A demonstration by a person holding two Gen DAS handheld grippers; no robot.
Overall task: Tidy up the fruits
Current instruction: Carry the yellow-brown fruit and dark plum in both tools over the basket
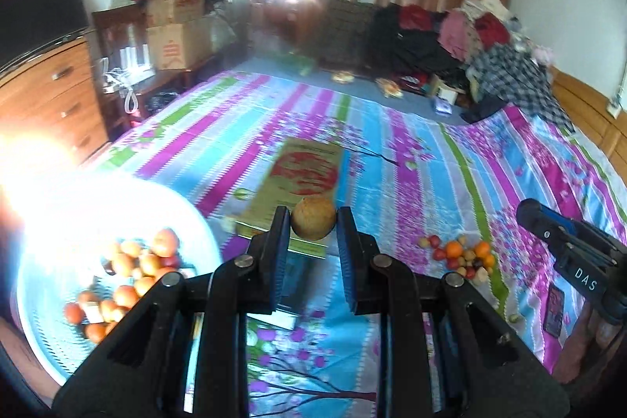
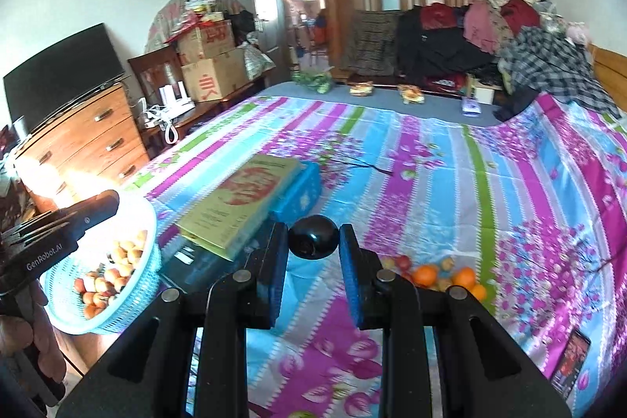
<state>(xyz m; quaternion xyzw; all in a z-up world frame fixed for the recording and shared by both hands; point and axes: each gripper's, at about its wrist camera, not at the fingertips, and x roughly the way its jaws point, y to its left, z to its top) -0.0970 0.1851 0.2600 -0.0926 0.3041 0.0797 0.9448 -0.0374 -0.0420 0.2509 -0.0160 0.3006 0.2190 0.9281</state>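
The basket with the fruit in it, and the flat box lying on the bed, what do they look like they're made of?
The basket looks like light blue moulded plastic: its wall is an open lattice of small holes with a smooth rim. The flat box looks like printed cardboard, matte tan-green with a red design and sharp folded edges, though a paper-covered board cannot be ruled out.

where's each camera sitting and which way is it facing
Left wrist: rides the left tool, looking across the striped floral bedsheet toward the wooden wardrobe; its pads grip a round tan fruit; the right tool shows at right.
Right wrist: rides the right tool, facing the same way; its pads grip a round dark fruit; the left tool and a hand show at left.
Shared: light blue plastic basket, loose fruit pile, flat yellow-green box.
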